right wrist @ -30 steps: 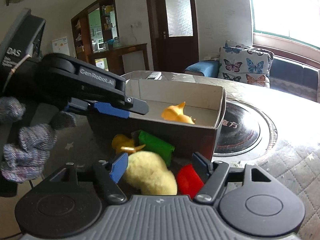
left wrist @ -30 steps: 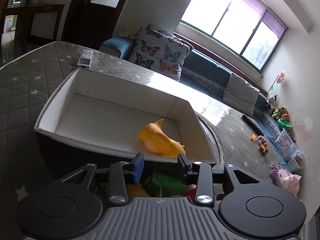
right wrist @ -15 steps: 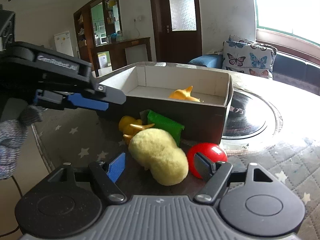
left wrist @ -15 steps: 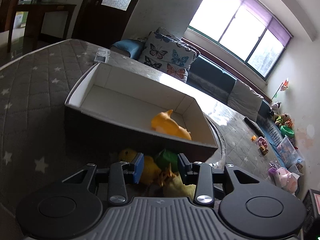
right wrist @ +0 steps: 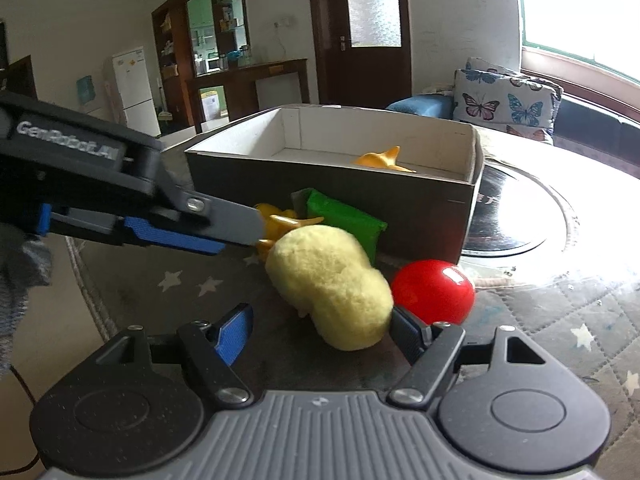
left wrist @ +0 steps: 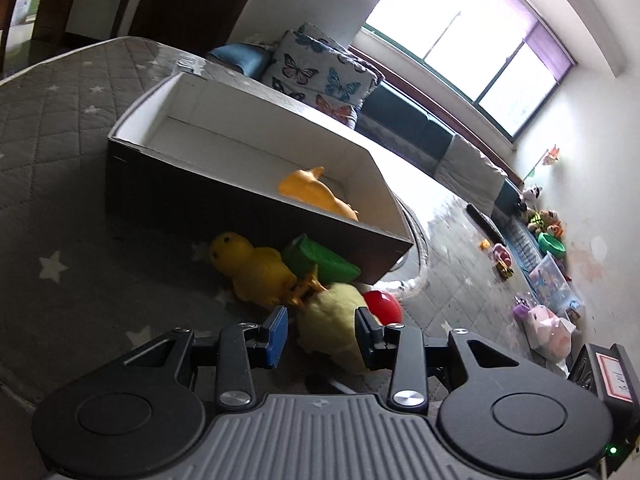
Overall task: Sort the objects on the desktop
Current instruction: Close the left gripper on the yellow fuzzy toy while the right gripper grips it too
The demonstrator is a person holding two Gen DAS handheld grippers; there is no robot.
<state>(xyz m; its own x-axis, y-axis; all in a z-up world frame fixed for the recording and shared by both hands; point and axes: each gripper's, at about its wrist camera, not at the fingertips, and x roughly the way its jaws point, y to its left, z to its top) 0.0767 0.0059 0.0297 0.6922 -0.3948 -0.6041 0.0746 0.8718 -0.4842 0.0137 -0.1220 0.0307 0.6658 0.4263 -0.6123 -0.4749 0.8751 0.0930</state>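
A pale yellow plush toy (right wrist: 332,284) lies on the table in front of the dark cardboard box (right wrist: 420,204). My right gripper (right wrist: 320,334) is open, its pads on either side of the plush. My left gripper (left wrist: 320,336) is open too, just short of the same plush (left wrist: 332,316); in the right wrist view the left gripper (right wrist: 240,238) reaches in from the left. A yellow duck (left wrist: 252,268), a green block (left wrist: 320,260) and a red ball (right wrist: 434,292) lie against the box. An orange toy (left wrist: 316,194) lies inside the box.
A grey quilted cloth with stars (left wrist: 60,160) covers the table. A round black plate (right wrist: 516,216) sits right of the box. The table edge (right wrist: 86,292) runs close on the left, where a gloved hand (right wrist: 20,264) holds the left gripper. A sofa with a butterfly cushion (left wrist: 320,76) stands behind.
My left gripper has drawn back from over the box and sunk toward the toys in front of it. My right gripper has come down around the plush toy.
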